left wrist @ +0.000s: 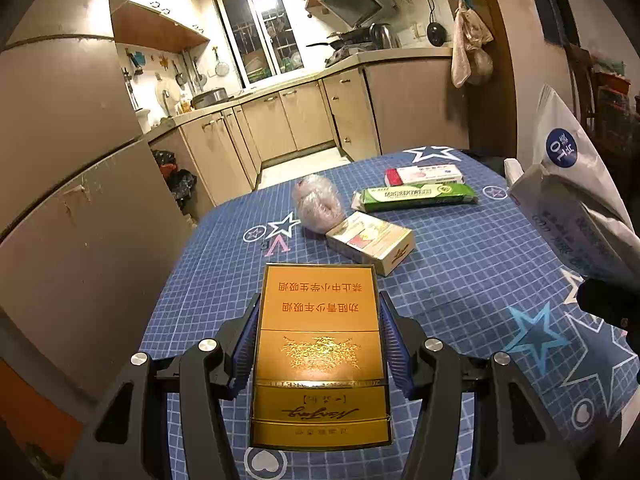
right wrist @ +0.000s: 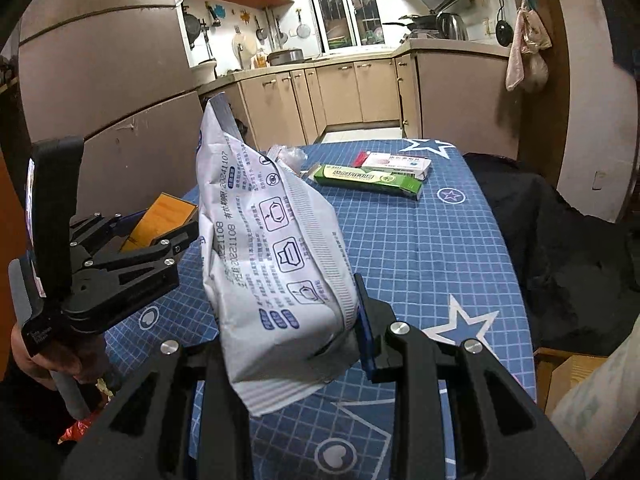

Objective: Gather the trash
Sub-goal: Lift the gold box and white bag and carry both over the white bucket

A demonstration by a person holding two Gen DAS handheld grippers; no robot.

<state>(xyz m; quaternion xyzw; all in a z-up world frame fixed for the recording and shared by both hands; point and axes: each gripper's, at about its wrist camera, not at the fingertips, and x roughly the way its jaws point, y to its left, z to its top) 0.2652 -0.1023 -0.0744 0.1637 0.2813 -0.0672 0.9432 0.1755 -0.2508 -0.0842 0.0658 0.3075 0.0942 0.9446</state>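
My left gripper (left wrist: 320,304) is shut on a gold cigarette box (left wrist: 320,344), its blue pads pressing both long sides above the blue star tablecloth (left wrist: 460,280). In the right wrist view the same gold cigarette box (right wrist: 164,216) shows at the left. My right gripper (right wrist: 284,300) is shut on a white printed plastic packet (right wrist: 272,216), which stands upright; its left finger is hidden behind the packet. On the table lie a crumpled clear plastic ball (left wrist: 318,204), a cream box (left wrist: 370,244), a green box (left wrist: 416,197) and a white-and-pink box (left wrist: 424,174).
A brown panelled wall (left wrist: 80,200) runs close along the table's left edge. Kitchen cabinets (left wrist: 280,124) stand beyond the far end. Black cloth (right wrist: 560,240) is heaped at the table's right side, with a cardboard box (right wrist: 560,372) below it. A hand (right wrist: 24,344) holds the left gripper.
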